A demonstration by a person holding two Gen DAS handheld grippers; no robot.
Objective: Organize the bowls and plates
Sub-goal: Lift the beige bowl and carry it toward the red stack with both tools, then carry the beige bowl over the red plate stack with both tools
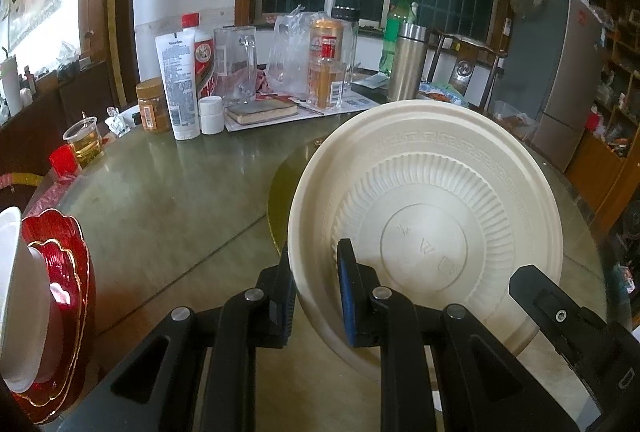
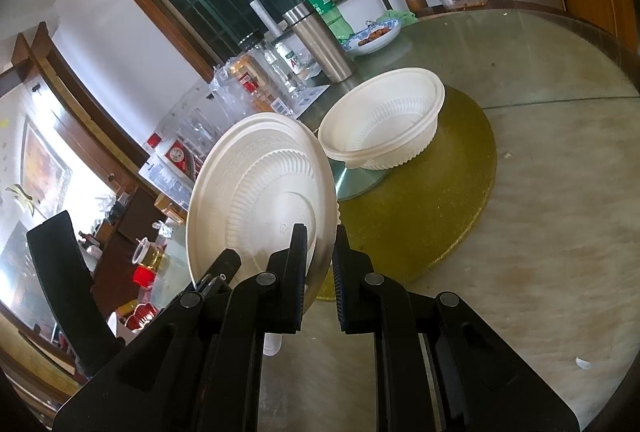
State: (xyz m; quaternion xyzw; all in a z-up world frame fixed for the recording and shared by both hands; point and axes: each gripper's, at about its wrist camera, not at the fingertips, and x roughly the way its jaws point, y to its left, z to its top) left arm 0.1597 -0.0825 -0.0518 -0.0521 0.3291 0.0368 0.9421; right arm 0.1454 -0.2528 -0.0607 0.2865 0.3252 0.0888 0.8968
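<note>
A cream ribbed plastic bowl [image 1: 424, 216] stands on edge above the table, its underside facing the left wrist camera. My left gripper [image 1: 316, 292] is shut on its lower left rim, one pad on each side of the wall. My right gripper [image 2: 320, 272] is shut on the rim of the same bowl [image 2: 260, 184] from the opposite side. A stack of matching cream bowls [image 2: 380, 128] rests upright on the gold turntable [image 2: 420, 224]. At the far left, red gold-edged plates [image 1: 68, 272] lie with a white bowl [image 1: 16, 292] on them.
The round glass-topped table [image 1: 160, 200] carries bottles, jars, a glass mug [image 1: 236, 60], a steel flask [image 1: 408, 64], a book and a cup of tea [image 1: 84, 142] along its far side. A dish of food [image 2: 376, 34] sits behind the flask. A chair and fridge stand beyond.
</note>
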